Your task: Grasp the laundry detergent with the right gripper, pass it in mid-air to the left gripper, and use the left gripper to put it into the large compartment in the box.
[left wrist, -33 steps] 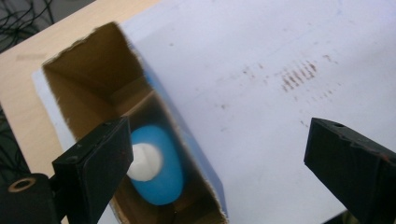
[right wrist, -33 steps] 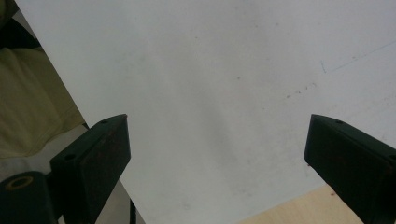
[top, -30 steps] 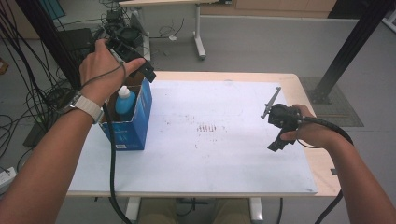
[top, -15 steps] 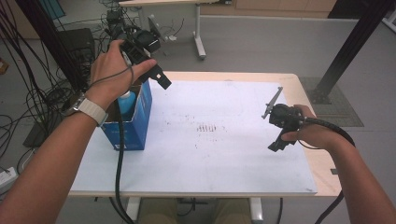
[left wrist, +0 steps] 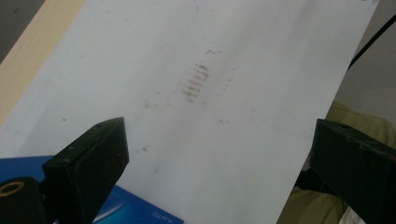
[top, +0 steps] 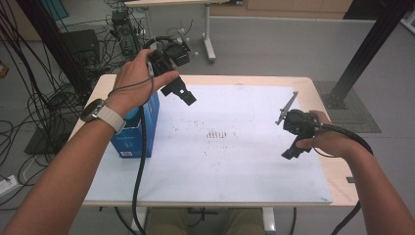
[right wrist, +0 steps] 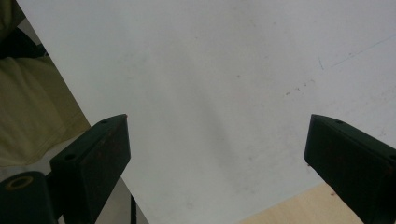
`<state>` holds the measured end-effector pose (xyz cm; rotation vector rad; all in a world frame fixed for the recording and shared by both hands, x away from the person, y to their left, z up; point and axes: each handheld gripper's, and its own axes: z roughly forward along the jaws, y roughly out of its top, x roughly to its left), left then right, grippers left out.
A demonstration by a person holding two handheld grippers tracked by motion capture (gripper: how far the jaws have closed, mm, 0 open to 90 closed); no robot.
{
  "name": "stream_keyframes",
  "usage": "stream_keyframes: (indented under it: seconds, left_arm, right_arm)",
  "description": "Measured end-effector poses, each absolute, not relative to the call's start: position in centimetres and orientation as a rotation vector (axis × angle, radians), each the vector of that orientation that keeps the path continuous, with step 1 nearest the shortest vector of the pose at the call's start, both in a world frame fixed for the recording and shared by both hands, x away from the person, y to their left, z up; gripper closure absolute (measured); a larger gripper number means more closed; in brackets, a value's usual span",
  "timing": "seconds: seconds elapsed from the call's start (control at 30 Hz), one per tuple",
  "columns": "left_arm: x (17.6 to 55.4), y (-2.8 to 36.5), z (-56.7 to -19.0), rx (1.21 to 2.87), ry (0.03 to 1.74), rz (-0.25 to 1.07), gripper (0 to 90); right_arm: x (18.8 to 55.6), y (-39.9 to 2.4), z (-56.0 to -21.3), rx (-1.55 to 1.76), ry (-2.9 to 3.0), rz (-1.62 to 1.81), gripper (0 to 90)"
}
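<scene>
My left gripper (top: 187, 96) hangs in the air just right of a blue cardboard box (top: 139, 133), above the far left part of the white sheet (top: 235, 161). Its jaws have just been opening, and in the left gripper view the left gripper (left wrist: 219, 172) stands open with nothing between the jaws. That view looks down on the smudged sheet (left wrist: 243, 93) and a corner of the blue box (left wrist: 140, 212). At the sheet's right edge, my right gripper (top: 292, 151) rests in the person's right hand. In its own view the right gripper (right wrist: 215, 158) is open and empty over the sheet's near edge.
The wooden table (top: 340, 183) shows as a rim around the sheet. Cables and black equipment (top: 73, 46) crowd the floor at the left. Another table's leg (top: 209, 34) stands behind, and a black post (top: 364, 49) rises at the back right.
The left hand has carried its gripper to the right and a little down, from above the blue box to over the sheet's left part. The right hand has stayed put.
</scene>
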<state>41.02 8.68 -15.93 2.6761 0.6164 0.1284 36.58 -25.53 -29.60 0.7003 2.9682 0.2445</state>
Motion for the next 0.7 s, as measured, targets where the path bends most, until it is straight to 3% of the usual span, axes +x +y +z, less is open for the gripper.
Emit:
stream_keyframes:
  seconds: [0.7]
  left_arm:
    - [39.8, 5.1, -19.1, 2.740, 0.384, 0.000, 5.0]
  right_arm:
    - [36.2, -25.9, -29.6, 0.717, 2.959, 0.262, 7.0]
